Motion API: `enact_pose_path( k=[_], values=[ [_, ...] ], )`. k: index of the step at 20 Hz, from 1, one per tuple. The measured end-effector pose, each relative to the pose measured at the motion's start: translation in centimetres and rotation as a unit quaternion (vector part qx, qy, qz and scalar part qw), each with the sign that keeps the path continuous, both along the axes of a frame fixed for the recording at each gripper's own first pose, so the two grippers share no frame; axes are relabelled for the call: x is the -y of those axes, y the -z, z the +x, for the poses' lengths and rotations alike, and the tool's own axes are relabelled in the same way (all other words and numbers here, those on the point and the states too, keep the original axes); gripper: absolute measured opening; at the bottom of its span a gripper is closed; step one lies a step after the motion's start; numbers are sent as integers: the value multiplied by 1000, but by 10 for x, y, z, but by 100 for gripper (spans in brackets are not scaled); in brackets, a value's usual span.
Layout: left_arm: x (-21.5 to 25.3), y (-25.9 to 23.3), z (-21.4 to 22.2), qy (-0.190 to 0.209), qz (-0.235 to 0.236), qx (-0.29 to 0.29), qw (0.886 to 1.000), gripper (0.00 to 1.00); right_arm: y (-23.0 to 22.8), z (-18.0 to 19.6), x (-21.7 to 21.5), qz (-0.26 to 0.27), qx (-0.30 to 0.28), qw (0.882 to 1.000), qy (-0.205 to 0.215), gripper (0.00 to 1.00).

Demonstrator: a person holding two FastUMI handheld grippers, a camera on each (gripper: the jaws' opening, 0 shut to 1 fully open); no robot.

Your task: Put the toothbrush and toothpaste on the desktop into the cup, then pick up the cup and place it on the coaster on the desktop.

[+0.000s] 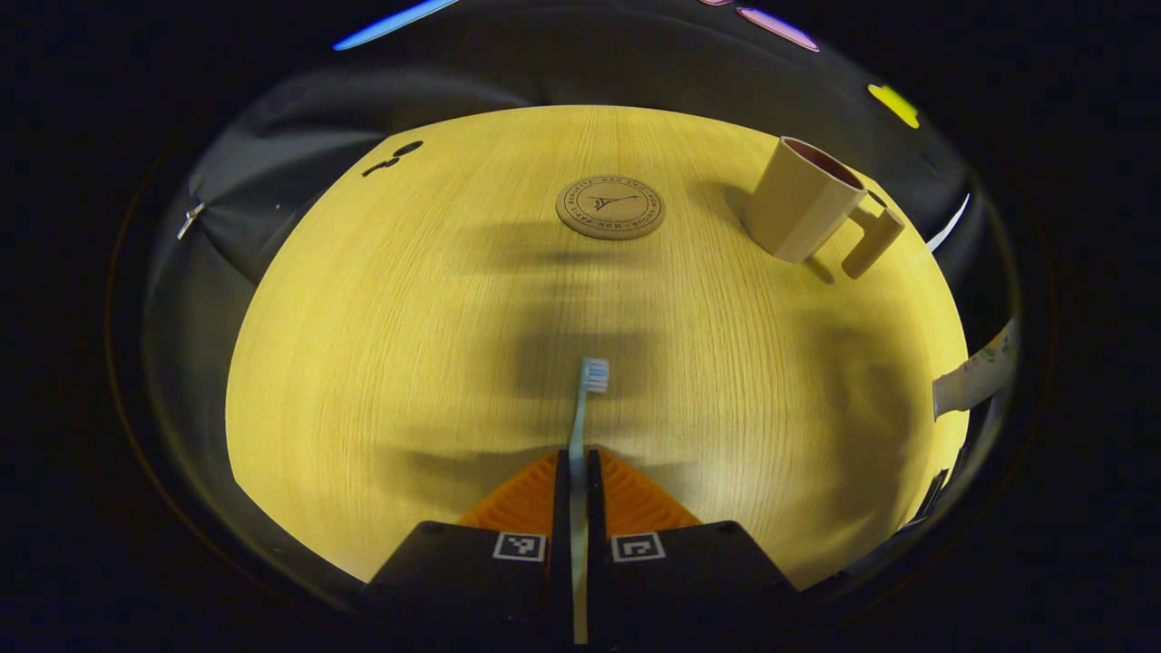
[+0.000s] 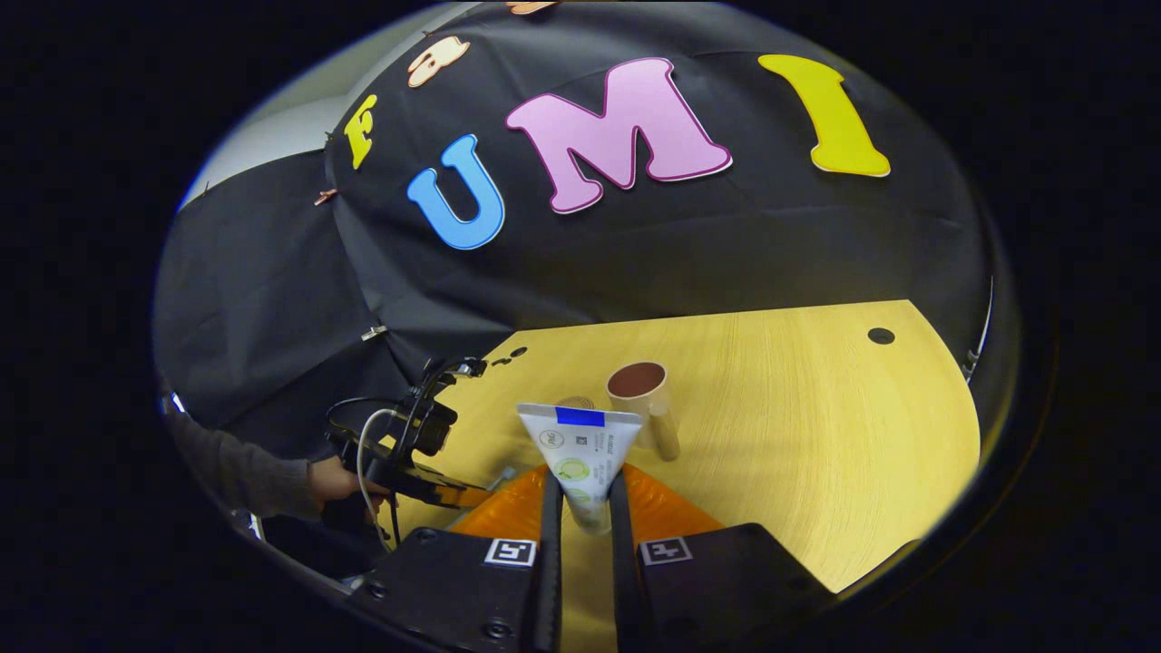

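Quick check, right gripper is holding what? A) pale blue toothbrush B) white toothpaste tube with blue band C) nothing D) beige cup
B: in the right gripper view both fingers of the right gripper press on the white toothpaste tube with blue band, raised above the wooden desktop; the pale blue toothbrush is in the left gripper.

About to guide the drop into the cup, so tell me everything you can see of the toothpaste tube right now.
The toothpaste tube is white and looks like soft plastic, with a blue band along its flat crimped end and small round printed marks on its face. It stands upright, crimp end up and wide, narrowing downward between the right gripper, whose two fingers press on its lower part. It is lifted clear of the wooden desktop. Its cap end is hidden between the fingers. The cup stands beyond it, apart.
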State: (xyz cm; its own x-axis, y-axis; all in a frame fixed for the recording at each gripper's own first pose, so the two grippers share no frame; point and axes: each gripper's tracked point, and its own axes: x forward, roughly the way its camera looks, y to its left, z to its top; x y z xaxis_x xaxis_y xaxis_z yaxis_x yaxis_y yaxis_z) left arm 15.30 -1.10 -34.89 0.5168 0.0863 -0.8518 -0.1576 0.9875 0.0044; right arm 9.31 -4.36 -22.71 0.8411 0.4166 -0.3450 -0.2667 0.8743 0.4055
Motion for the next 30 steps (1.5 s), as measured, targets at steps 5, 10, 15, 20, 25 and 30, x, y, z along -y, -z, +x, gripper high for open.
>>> enact_pose_path(
  k=[5, 10, 15, 20, 25, 30],
  values=[
    [6, -21, 6, 16, -32, 60, 998, 7, -10, 3, 5, 11, 4, 1000, 9, 27],
    [33, -103, 23, 43, -66, 209, 975, 6, -39, 14, 6, 18, 19, 1000, 15, 27],
    [64, -195, 25, 49, -134, 340, 930, 7, -77, 46, 8, 19, 49, 998, 18, 27],
    [77, -229, 20, 52, -168, 386, 906, 6, -91, 109, 6, 7, 80, 997, 14, 27],
    [86, -248, 25, 54, -180, 420, 888, 6, -65, 175, 1, -12, 67, 998, 4, 26],
    [91, -261, 48, 43, -209, 451, 867, 6, 2, 208, -19, -54, 8, 998, -36, 27]
  ],
)
